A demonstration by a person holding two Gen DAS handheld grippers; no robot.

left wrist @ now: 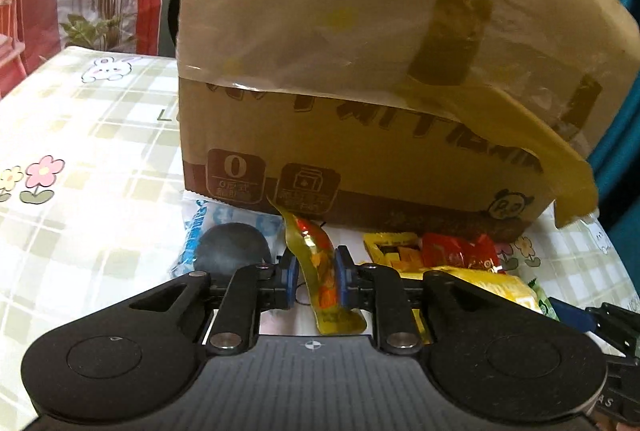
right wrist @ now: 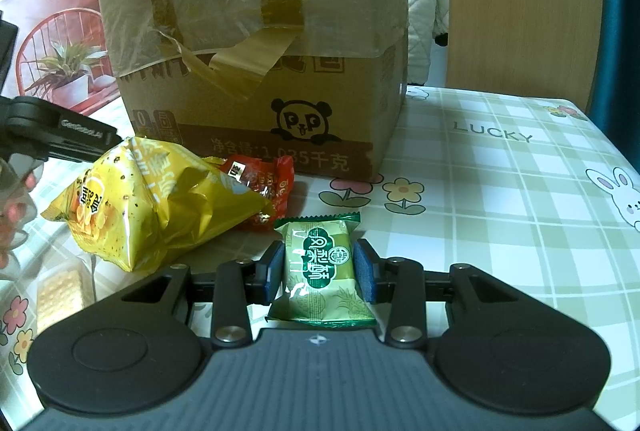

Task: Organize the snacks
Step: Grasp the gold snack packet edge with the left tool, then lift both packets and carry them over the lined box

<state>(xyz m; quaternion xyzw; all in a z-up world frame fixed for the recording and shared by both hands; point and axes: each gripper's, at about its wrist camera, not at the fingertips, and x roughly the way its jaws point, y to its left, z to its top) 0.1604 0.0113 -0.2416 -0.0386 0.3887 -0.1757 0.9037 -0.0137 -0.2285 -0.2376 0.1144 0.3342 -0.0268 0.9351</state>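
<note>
On the glossy checked tablecloth [right wrist: 500, 191], left tongs [left wrist: 316, 281] pinch a crinkly sachet [left wrist: 320, 271]; right tongs [right wrist: 319, 273] clamp a green pillow-pack [right wrist: 320, 271].

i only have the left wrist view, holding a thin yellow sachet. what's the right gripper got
Observer: The right gripper holds a green wrapped snack between its pads.
Operator: anything printed on the box end i can't see
Observer: A panda logo on the cardboard box.
Operator: what's that yellow thing at my right
Observer: A crumpled yellow chip bag, lying partly over a red packet.
</note>
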